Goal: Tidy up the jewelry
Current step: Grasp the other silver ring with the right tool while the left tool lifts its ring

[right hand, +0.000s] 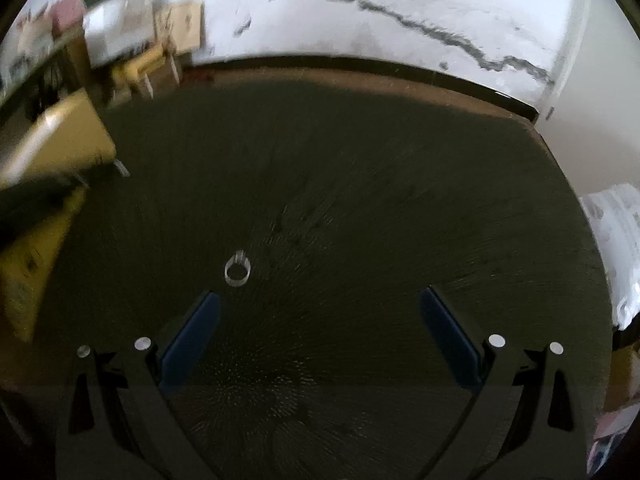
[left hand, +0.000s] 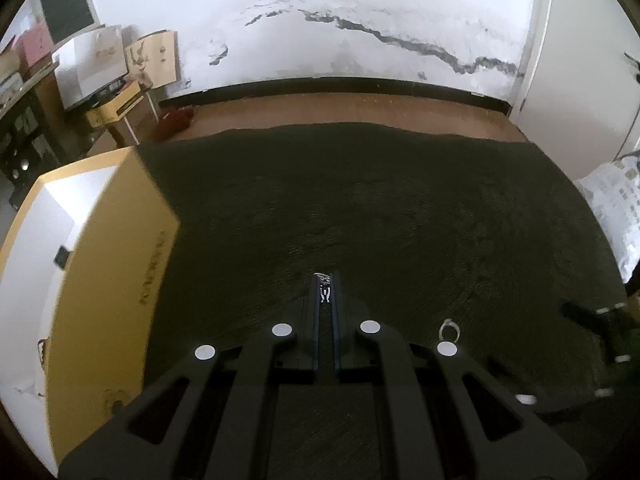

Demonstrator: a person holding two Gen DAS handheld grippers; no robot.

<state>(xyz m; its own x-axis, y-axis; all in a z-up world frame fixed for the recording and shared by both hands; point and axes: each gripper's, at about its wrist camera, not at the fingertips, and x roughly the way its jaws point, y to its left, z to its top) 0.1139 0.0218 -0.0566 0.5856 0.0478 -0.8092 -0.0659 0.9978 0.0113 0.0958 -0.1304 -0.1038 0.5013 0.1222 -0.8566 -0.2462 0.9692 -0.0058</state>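
My left gripper is shut on a small silver piece of jewelry that shows between its fingertips, above the dark green cloth. A silver ring lies on the cloth just right of the left gripper. In the right wrist view the same ring lies on the cloth ahead of the left finger. My right gripper is open and empty, and part of it shows at the right edge of the left wrist view.
A yellow box with a white inside stands on the cloth at the left and also shows in the right wrist view. A white patterned bag lies at the right edge. Shelves and boxes stand by the far wall.
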